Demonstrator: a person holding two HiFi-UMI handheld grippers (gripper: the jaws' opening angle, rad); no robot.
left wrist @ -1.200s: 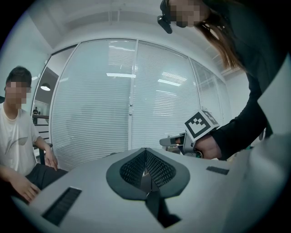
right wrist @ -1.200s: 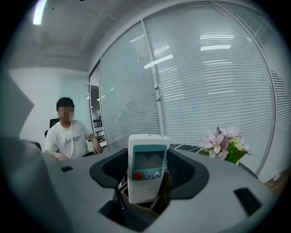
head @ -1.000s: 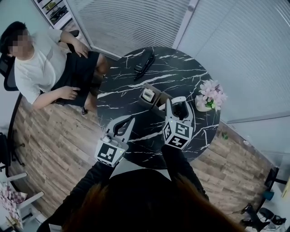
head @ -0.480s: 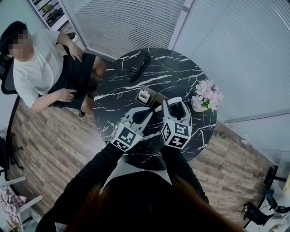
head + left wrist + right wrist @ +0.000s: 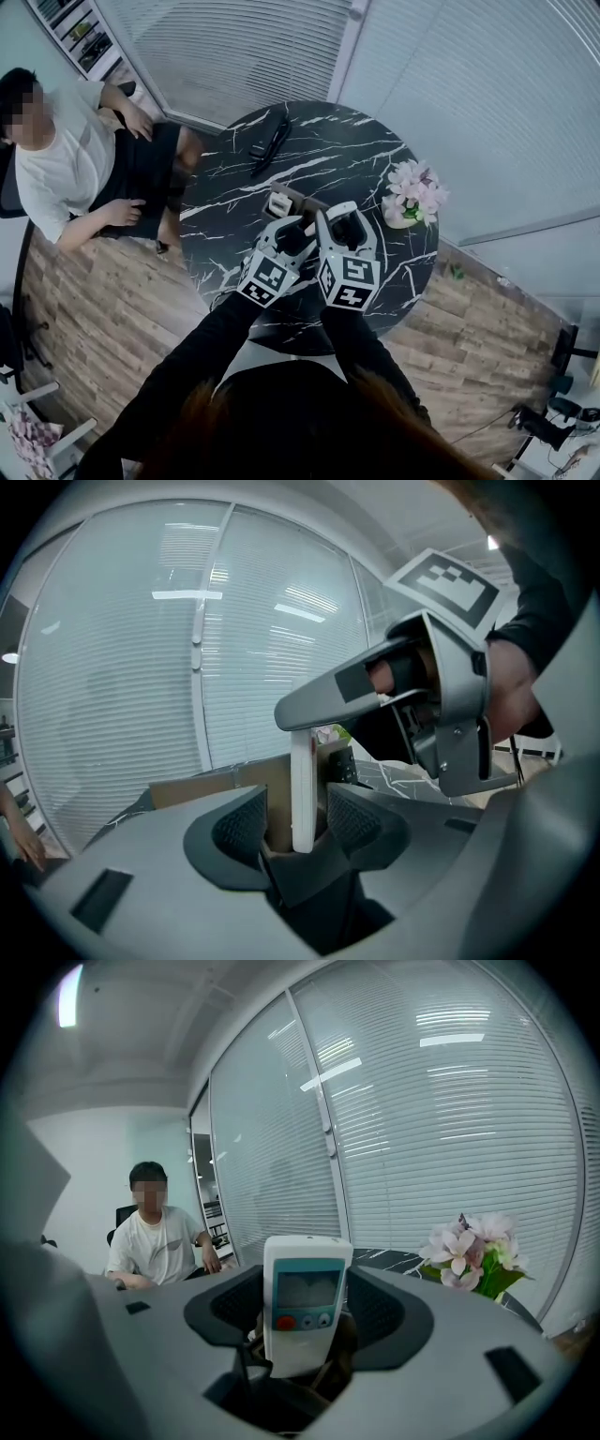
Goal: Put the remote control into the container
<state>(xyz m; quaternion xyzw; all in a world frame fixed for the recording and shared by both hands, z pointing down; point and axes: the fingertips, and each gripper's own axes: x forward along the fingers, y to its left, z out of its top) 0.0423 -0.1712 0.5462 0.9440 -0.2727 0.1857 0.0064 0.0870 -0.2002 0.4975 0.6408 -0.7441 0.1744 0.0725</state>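
A white remote control is clamped upright in the right gripper over the bench, near the brown container. The jaws of the left gripper, just opened, stand loose around its edge; a square, centred hold is probably needed before any handover.

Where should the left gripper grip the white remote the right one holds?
Across its flat front and back, on the end clear of the right gripper, whose pads hold the narrow edges. The left gripper's jaws, just opened, straddle the remote edge-on, not pressing.
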